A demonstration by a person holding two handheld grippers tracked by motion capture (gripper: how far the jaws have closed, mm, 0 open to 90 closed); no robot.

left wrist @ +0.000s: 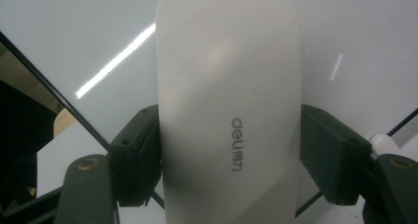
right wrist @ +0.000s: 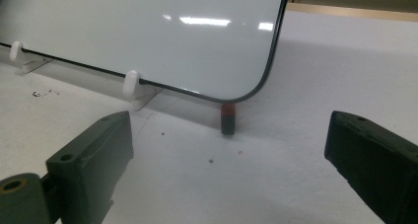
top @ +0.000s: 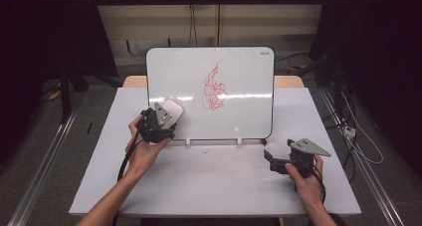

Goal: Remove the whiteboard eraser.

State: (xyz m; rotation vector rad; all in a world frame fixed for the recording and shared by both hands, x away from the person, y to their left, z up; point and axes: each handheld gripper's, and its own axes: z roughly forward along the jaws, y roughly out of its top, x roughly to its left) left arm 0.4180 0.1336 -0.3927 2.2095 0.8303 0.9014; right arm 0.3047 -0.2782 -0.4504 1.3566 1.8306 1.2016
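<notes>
Clamped between the two black jaws of the left tool [left wrist: 229, 160] is a white eraser [left wrist: 227, 110] with grey lettering on its face; both pads press on its sides. From above, that left tool [top: 158, 124] holds the eraser [top: 172, 109] against the lower left part of the whiteboard [top: 239, 111], which stands propped upright on the counter [top: 214, 181]. A tangle of red scribble [top: 214, 89] sits near the board's middle, well apart from the eraser. Over at the right, the right tool [top: 271, 159] rests low above the counter, its jaws spread wide with nothing between them. Seen along those jaws, the right tool [right wrist: 229, 155] faces the board's lower right corner, where a small red-and-black marker stub [right wrist: 227, 118] stands just under the frame, near a white clip [right wrist: 131, 83].
</notes>
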